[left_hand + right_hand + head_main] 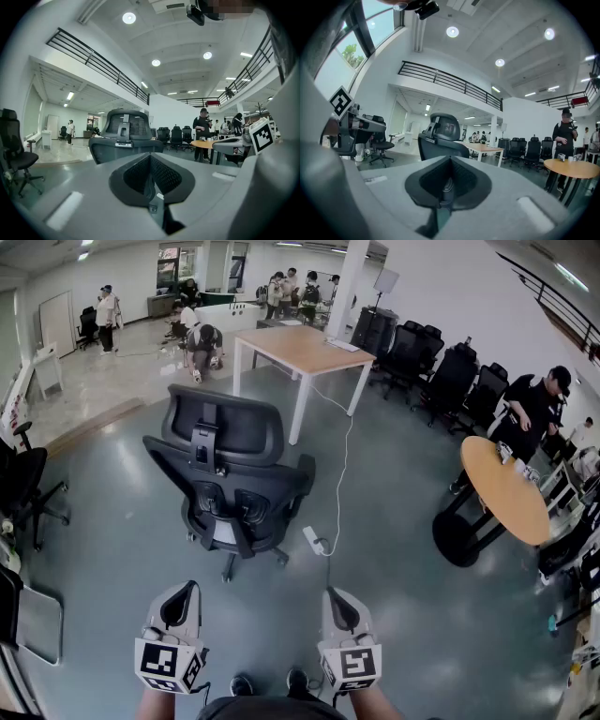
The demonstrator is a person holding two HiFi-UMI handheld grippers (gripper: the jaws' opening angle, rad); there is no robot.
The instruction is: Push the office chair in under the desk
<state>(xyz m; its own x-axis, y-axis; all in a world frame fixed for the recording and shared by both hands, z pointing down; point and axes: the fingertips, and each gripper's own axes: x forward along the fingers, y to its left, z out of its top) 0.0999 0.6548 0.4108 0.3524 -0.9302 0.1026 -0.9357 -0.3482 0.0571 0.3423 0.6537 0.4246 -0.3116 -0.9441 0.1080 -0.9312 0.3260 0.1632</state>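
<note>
**Cable snag and swivel are the main risks**

The office chair [226,475] sits mid-frame in the head view with its back to you. It is well apart from the wooden surface [305,347] at upper centre, so nothing has been pushed in yet.

The left gripper [183,590] and right gripper [335,595] hang low in the frame, short of the backrest and not touching it. Both pairs of fingers [136,175] are pressed together with nothing held, so you'll be pushing with closed tips.

What could go wrong:
- **Cable:** A white cable [343,451] runs down the floor from the surface to a power strip [313,540]. The strip lies just beside the chair's right-hand casters. A straight push probably rolls a caster onto the strip or drags the cable, which could stall the chair or yank whatever is plugged in.
- **Swivel:** Press with one gripper ahead of the other and the seat likely spins instead of rolling.
- **Tip slip:** Closed tips on the curved backrest may slide off. The headrest looks hinged, so pushing there may only tilt it.
- **Line-up:** The chair stands left of the surface's near edge. A push without steering right could send an armrest or the base into the white front leg [298,411].
- **People:** There are people [202,341] beyond the surface at upper left. An overshoot heads their way.
</note>
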